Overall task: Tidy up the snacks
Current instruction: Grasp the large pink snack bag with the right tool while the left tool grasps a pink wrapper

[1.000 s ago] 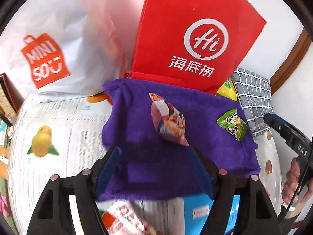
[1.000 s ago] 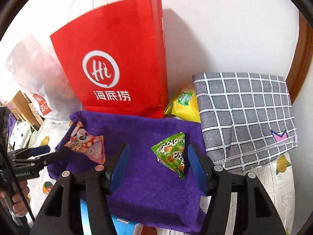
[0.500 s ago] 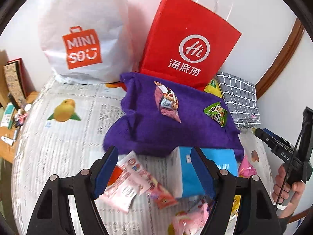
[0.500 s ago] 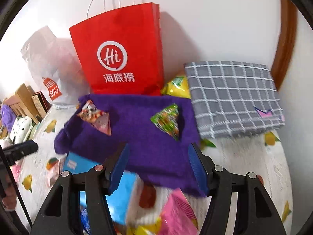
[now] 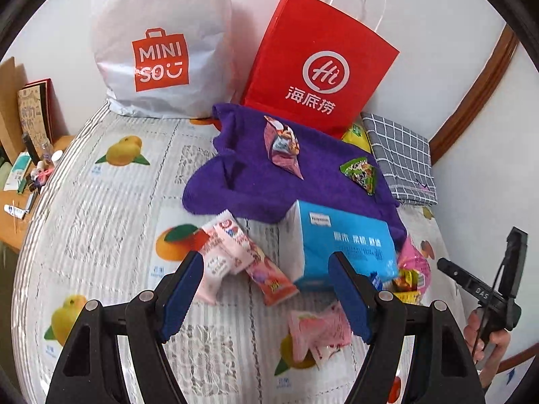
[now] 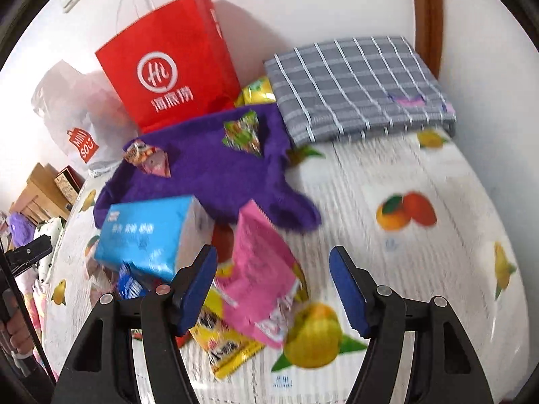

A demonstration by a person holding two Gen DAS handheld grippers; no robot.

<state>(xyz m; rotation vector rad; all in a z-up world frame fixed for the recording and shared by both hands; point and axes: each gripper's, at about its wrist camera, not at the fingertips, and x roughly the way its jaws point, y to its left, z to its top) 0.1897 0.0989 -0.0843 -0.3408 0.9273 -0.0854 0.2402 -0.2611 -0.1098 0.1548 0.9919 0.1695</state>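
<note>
Pink foil snack pouch [image 6: 261,279] – light, crinkly, slippery – lies on bedspread [image 6: 404,269] beside blue tissue box [image 6: 151,232]; pinch sealed edge. Right gripper [image 6: 273,289] and left gripper [image 5: 266,296] – both wide open, holding nothing. 2 packets on purple towel [image 5: 256,175].

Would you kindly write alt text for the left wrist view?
The open left gripper hovers over a fruit-print tablecloth strewn with pink snack packets beside a blue tissue box. Behind lie a purple towel bearing two triangular snack packs, a red paper bag and a white plastic bag.
</note>
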